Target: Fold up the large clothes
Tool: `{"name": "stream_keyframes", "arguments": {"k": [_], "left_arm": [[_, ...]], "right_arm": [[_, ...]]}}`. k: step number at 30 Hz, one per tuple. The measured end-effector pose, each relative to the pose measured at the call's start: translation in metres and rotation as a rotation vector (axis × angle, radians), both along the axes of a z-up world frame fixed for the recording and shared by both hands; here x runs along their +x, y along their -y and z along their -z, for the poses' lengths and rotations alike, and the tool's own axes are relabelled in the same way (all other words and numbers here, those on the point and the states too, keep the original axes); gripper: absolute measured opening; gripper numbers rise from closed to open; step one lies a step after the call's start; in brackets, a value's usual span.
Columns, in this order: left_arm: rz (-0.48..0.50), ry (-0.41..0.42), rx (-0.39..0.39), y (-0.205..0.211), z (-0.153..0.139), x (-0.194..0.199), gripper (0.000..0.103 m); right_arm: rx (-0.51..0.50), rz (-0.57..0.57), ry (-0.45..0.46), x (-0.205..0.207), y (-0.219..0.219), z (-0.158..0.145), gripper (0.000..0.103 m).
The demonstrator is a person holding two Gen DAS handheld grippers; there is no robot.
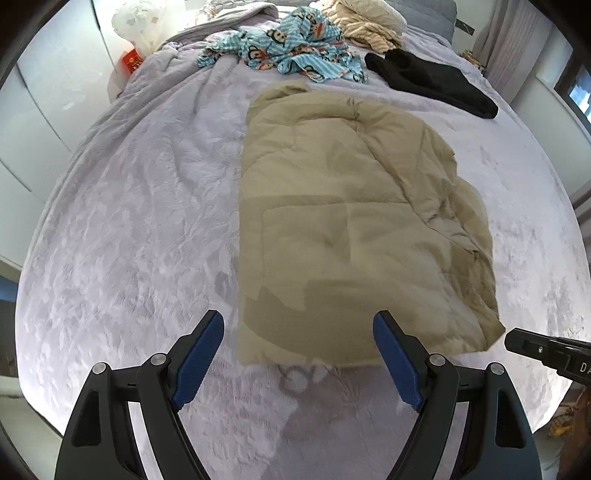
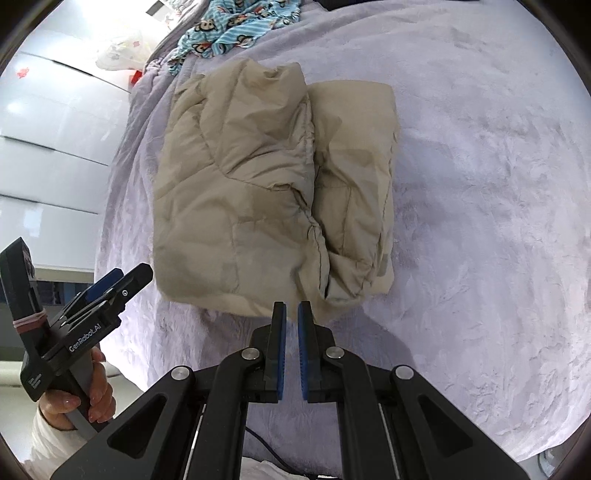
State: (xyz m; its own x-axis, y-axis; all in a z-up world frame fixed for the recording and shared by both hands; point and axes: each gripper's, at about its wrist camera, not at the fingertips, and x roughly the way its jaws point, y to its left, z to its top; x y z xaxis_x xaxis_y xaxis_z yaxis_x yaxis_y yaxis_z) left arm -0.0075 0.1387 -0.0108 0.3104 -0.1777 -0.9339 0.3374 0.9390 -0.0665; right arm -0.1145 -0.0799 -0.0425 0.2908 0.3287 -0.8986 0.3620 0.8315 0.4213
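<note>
Low in frame, left gripper (image 1: 298, 334) spread wide, clear of cloth. Right gripper (image 2: 291, 314) pinched almost closed on nothing, just short of hem. Mid-frame, tan padded jacket (image 1: 343, 221) folded flat on lavender bedspread (image 1: 129, 229). Top of frame: black garment (image 1: 432, 81), blue monkey-print cloth (image 1: 288, 48), cream striped heap (image 1: 369, 22).

A: Any lettering to read?
B: "GenRobot.AI", white, on the black plastic left gripper (image 2: 125, 275). The black plastic right gripper's (image 1: 517, 341) body shows only "DA", cut off.
</note>
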Motion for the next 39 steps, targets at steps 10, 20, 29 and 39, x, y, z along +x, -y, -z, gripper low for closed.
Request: {"name": "stream_keyframes", "arguments": {"k": [10, 20, 29, 39], "left_arm": [[-0.056, 0.034, -0.027, -0.008, -0.017, -0.056, 0.103], [-0.040, 0.025, -0.013, -0.003, -0.033, -0.124, 0.103], [-0.091, 0.075, -0.026, -0.037, -0.063, -0.131, 0.103], [-0.069, 0.155, 0.000, -0.062, -0.090, -0.073, 0.103]], "right_arm": [[-0.040, -0.023, 0.055, -0.042, -0.008, -0.025, 0.007], [-0.031, 0.017, 0.051, -0.112, -0.002, -0.026, 0.007], [-0.094, -0.011, 0.053, -0.121, -0.019, -0.042, 0.007], [-0.207, 0.024, 0.143, -0.053, -0.055, -0.072, 0.069]]}}
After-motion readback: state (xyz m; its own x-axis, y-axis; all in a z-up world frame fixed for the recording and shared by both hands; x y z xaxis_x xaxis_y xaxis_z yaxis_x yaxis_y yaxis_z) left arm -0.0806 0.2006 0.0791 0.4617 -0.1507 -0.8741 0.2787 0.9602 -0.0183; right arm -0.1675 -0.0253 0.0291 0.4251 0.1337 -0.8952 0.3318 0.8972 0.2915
